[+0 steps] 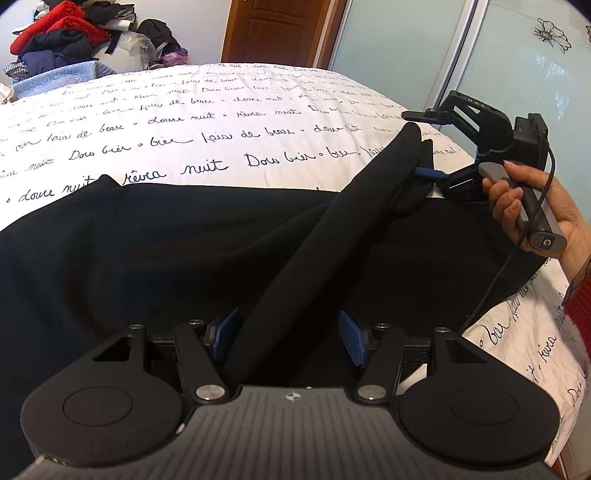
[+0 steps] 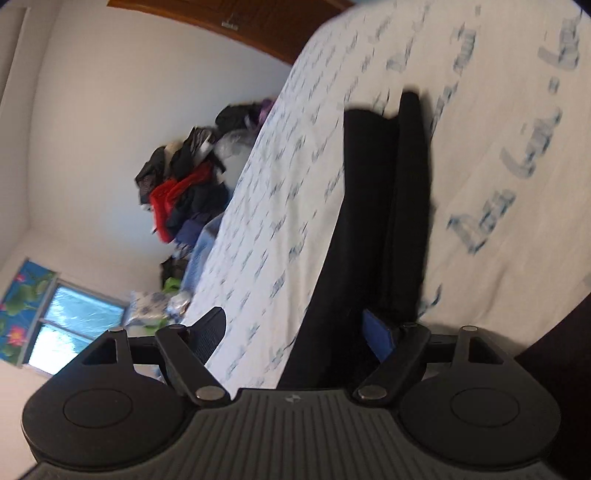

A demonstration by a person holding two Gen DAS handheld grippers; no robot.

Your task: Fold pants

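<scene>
Black pants (image 1: 147,251) lie spread across the near part of the bed. A thick black fabric band (image 1: 325,229) rises from them, stretched between the two grippers. My left gripper (image 1: 288,328) is open: the band runs between its blue pads (image 1: 352,338) with a clear gap on the right side. My right gripper (image 1: 415,144), held by a hand (image 1: 517,199), stands open around the band's far end. In the right wrist view the band (image 2: 369,206) rests against the right gripper's (image 2: 295,321) blue pad (image 2: 376,332), and the other finger stands apart from it.
The bed cover (image 1: 221,122) is white with handwritten script. A pile of clothes (image 1: 62,33) and a blue basket (image 1: 55,79) sit at the far left. A wooden door (image 1: 273,29) and frosted sliding doors (image 1: 480,55) stand behind the bed.
</scene>
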